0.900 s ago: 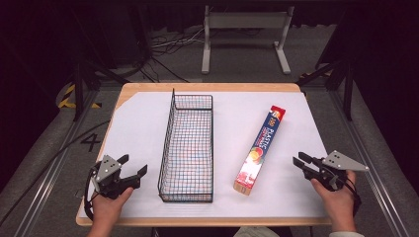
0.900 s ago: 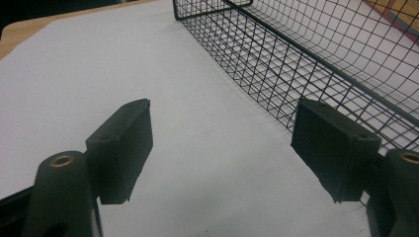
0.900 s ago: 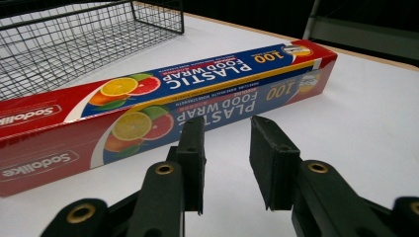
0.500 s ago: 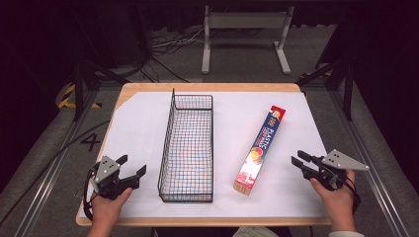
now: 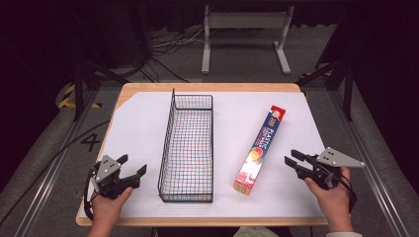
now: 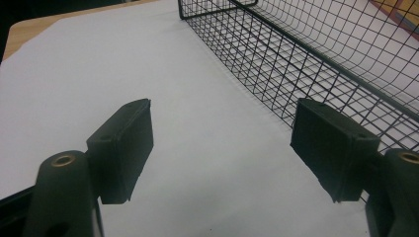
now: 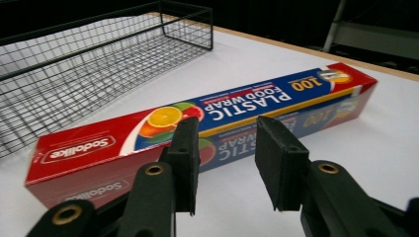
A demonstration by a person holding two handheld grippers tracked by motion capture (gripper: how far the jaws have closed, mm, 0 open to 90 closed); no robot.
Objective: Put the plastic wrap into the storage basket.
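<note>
Scene nearly unchanged against the earlier high-view frames: wire basket [image 5: 187, 148] stands lengthwise at centre of the white-covered tabletop [image 5: 143, 128], and the plastic food wrap box [image 5: 260, 149] lies flat at about 3 o'clock from it, well apart, its long axis running from roughly 7 to 1 o'clock. Neither has shifted. Right hand-held gripper [image 5: 290, 165] sits at 4 o'clock on the tabletop, just beside the near end of the box, jaws pointing towards it; it has crept slightly closer to the box than before. Jaws parted with a moderate gap, nothing between the pads; in the right gripper view [image 7: 225, 163] the box [image 7: 207, 129] lies just beyond the tips, not touched. Left hand-held gripper [image 5: 132, 168] holds the same spot at 8 o'clock, near the basket's front left corner, jaws spread wide and empty; in the left gripper view [image 6: 222, 150] bare white sheet lies between the pads, with the basket wall [image 6: 296, 64] to the right.
</note>
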